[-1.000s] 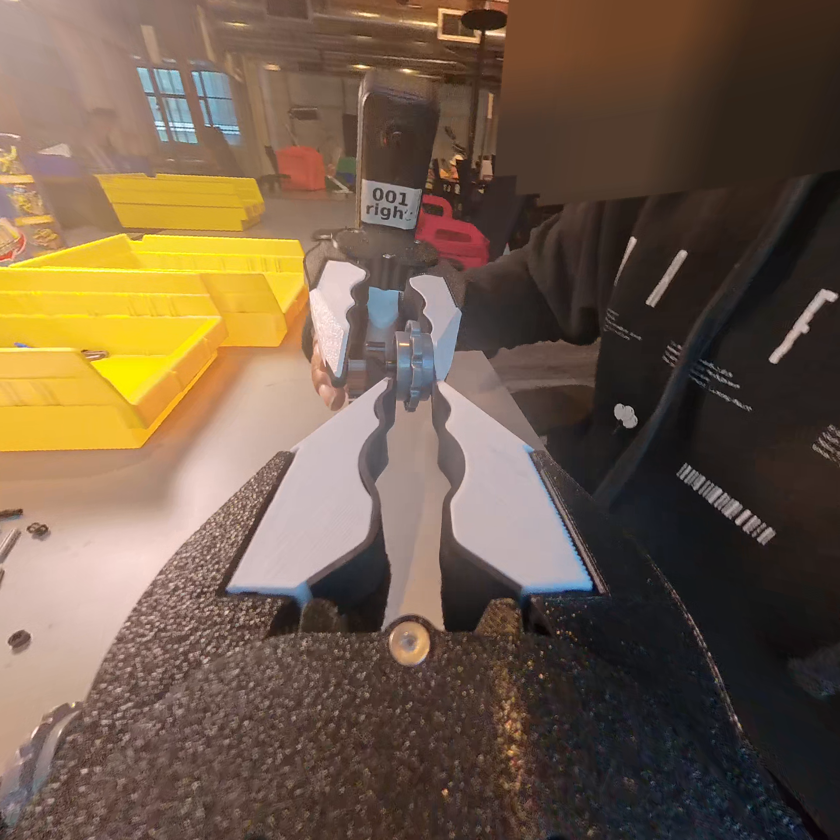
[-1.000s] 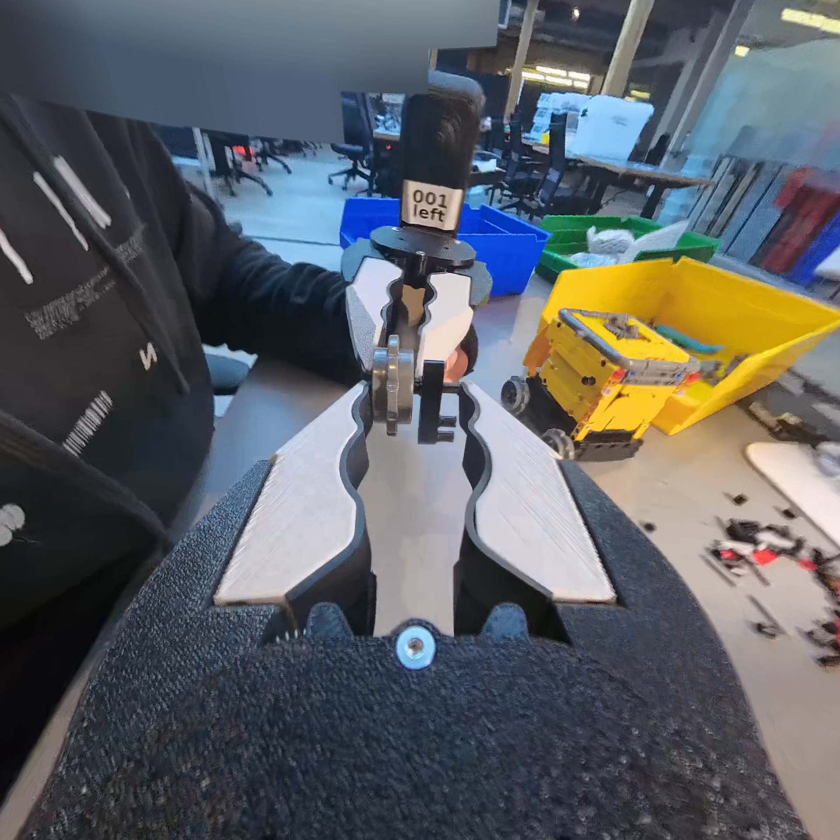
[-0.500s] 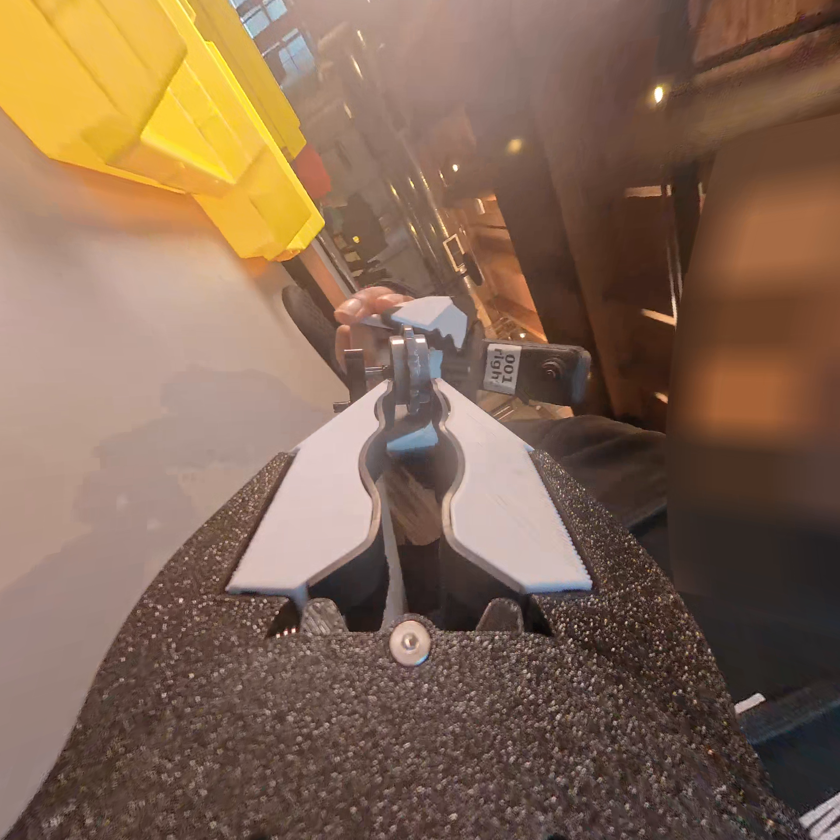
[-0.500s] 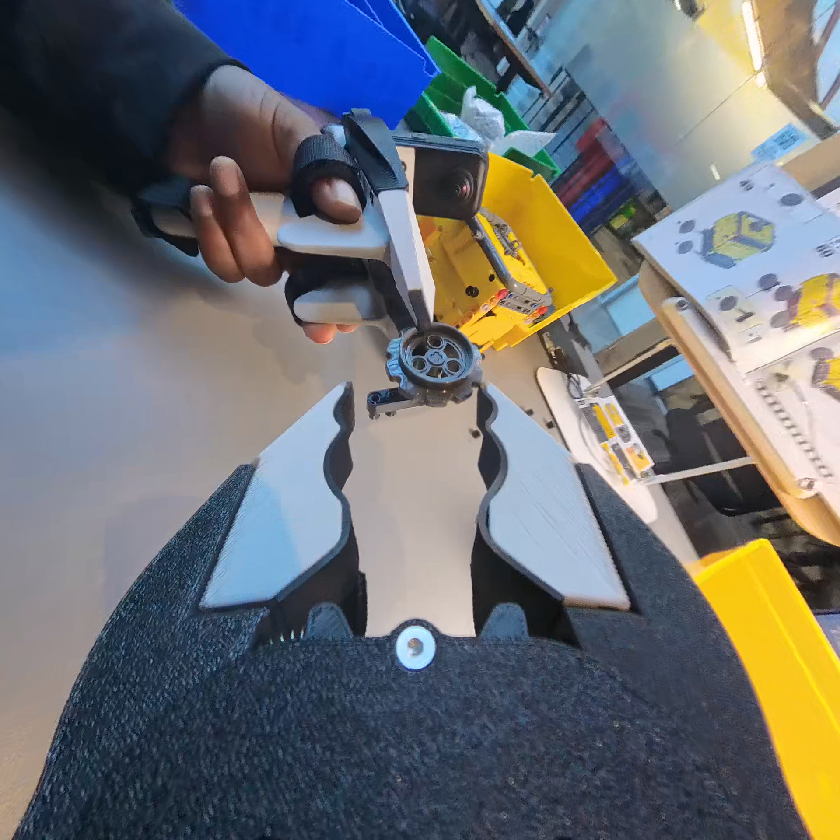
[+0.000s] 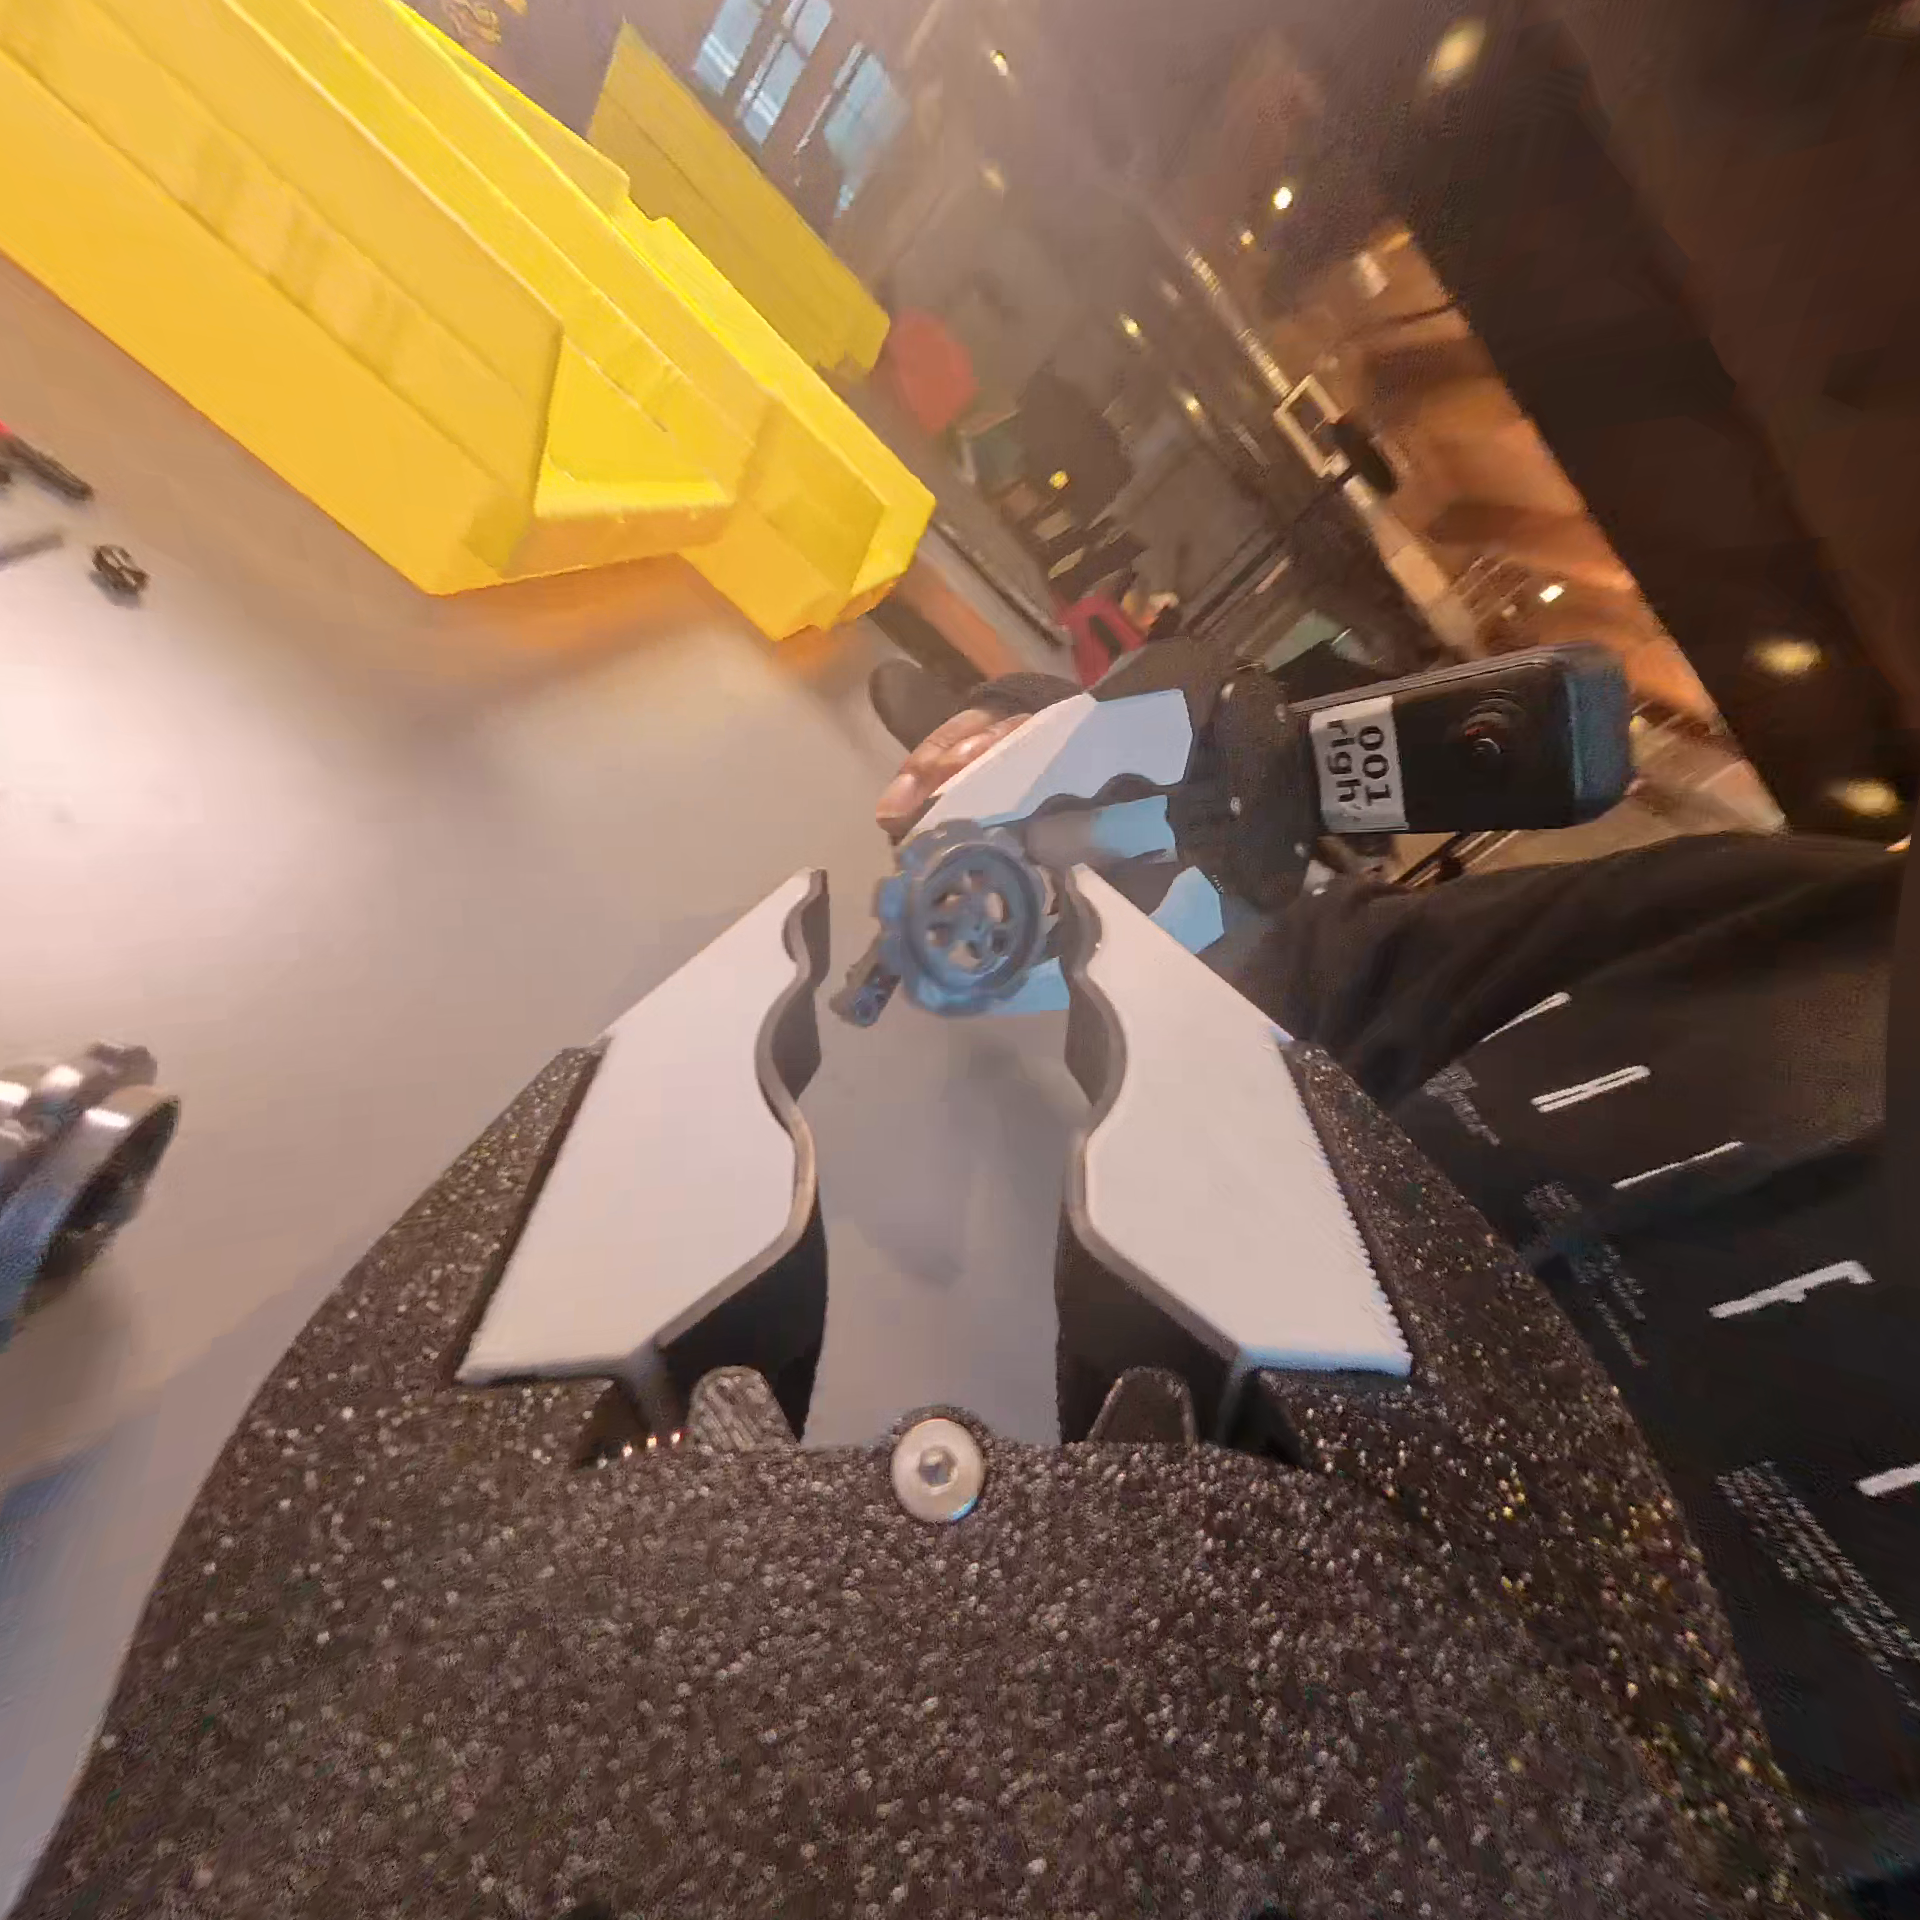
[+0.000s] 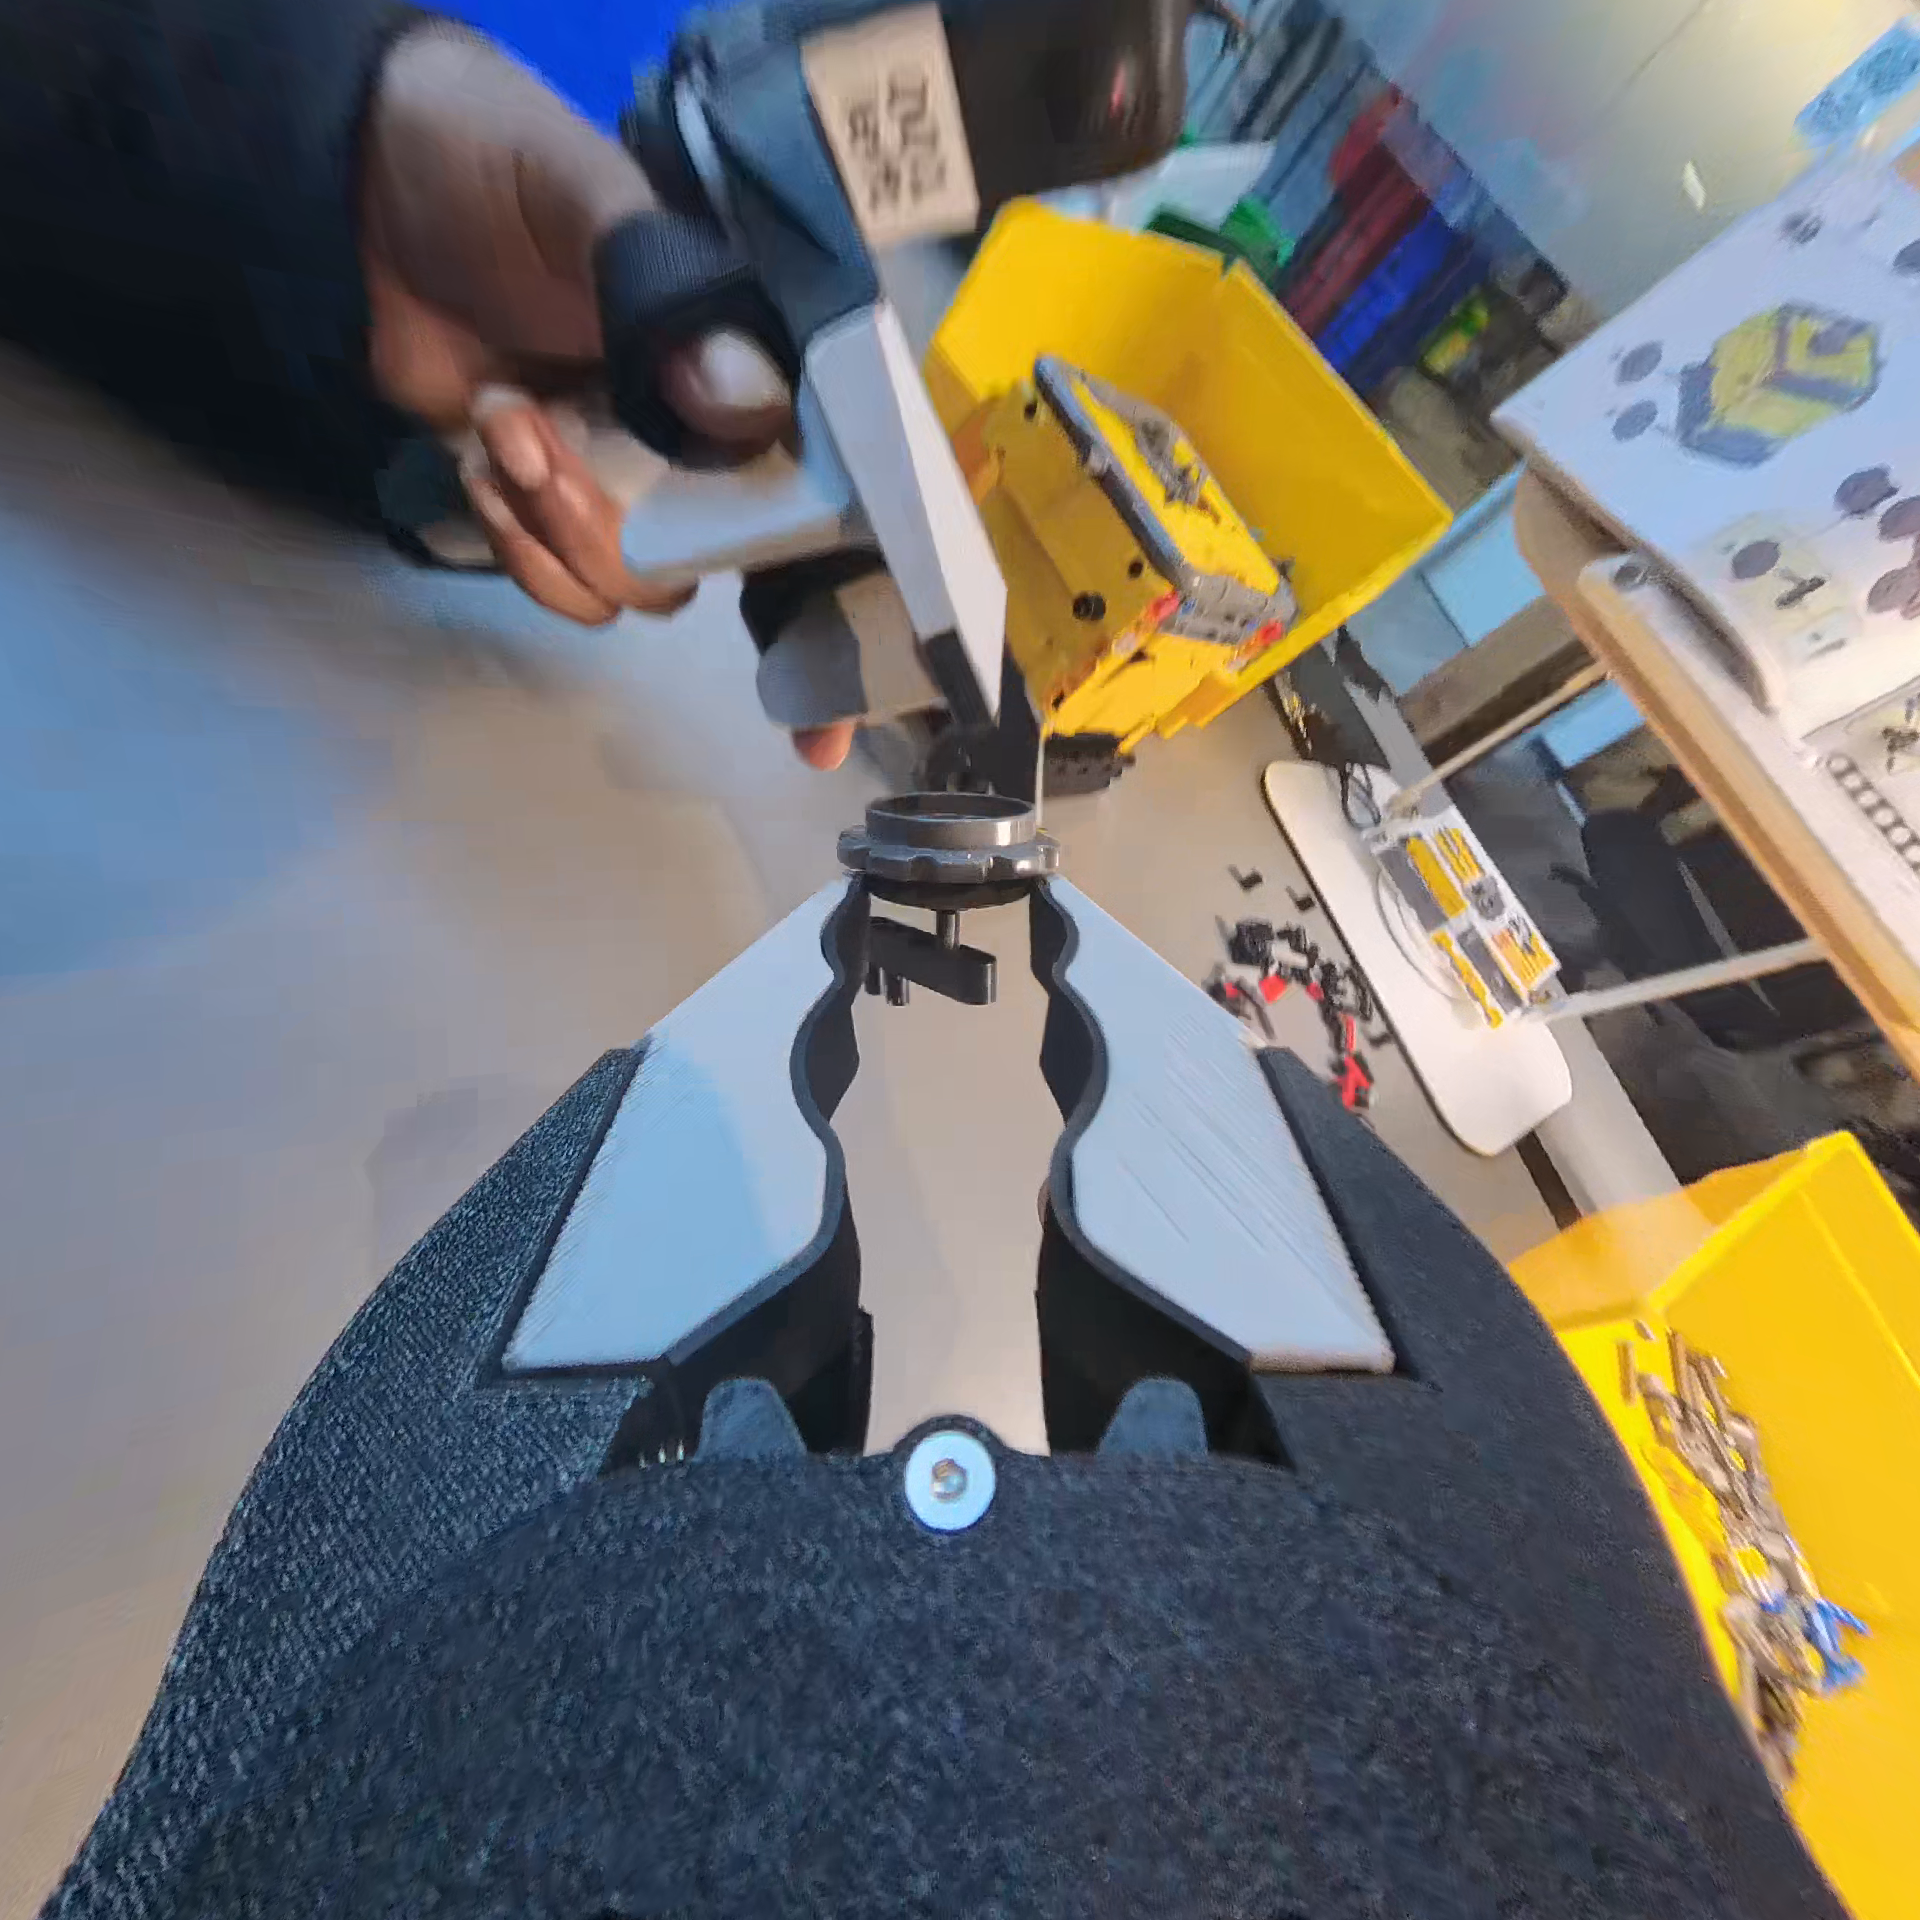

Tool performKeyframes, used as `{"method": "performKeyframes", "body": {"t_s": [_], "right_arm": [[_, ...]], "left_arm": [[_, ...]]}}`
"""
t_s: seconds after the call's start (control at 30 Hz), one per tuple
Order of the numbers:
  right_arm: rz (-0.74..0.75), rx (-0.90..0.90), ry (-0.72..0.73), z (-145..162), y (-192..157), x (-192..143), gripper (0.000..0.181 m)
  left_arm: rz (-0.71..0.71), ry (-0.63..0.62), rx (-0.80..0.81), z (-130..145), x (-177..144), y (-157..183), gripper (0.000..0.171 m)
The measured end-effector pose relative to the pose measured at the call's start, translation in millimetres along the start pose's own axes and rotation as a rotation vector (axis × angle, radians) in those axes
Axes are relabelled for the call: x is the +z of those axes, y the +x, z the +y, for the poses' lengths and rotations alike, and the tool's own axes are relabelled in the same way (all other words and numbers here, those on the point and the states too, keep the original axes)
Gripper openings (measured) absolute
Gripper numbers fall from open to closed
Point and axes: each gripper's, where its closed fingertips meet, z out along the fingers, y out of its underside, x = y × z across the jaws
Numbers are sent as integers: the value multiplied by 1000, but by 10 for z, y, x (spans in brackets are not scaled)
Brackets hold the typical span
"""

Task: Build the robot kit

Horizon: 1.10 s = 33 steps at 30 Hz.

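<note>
Left wrist view: left gripper (image 5: 948,935) spread apart, holding nothing; ribbed grey fingers (image 5: 665,1153). Toothed grey wheel (image 5: 961,927) with black pin just past tips, pinched by right gripper (image 5: 997,831). Yellow bins (image 5: 436,343) beyond on grey table (image 5: 312,810)

Right wrist view: right gripper (image 6: 948,883) clamps wheel (image 6: 948,847) rim at tips. Yellow brick vehicle (image 6: 1132,540) and loose parts (image 6: 1299,987) behind
</note>
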Motion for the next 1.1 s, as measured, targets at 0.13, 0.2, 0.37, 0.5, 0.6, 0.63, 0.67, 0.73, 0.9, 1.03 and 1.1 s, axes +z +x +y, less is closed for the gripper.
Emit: {"method": "performKeyframes", "body": {"t_s": [0.13, 0.2, 0.37, 0.5, 0.6, 0.63, 0.67, 0.73, 0.9, 1.03, 1.1], "right_arm": [[25, -66, -108, 92, -39, 99, 31], [33, -94, -115, 63, -45, 131, 30], [1, -37, 31, -174, -33, 47, 31], [-147, 208, 254, -480, 15, -218, 30], [-186, 259, 272, -603, -4, -271, 22], [-171, 227, 239, -594, -24, -238, 20], [-155, 188, 212, -586, -46, -207, 20], [-144, 143, 200, -605, -80, -174, 18], [-130, 66, 206, -619, -68, -192, 10], [-156, 56, 200, -634, -68, -211, 6], [-143, 51, 186, -638, -52, -201, 6]], "left_arm": [[-166, -132, 180, 158, 67, -141, 61], [-163, -170, 204, 245, 117, -131, 57], [-9, -108, 225, 136, 59, 80, 42], [231, 0, 227, -19, -90, 438, 41], [291, 42, 223, -82, -115, 518, 41], [304, 46, 227, -85, -110, 541, 41], [313, 44, 234, -81, -100, 562, 41], [307, 25, 253, -55, -73, 568, 41], [296, -1, 255, -18, -72, 550, 41], [306, -2, 239, -8, -67, 560, 41], [296, 4, 244, -25, -70, 552, 41]]}}
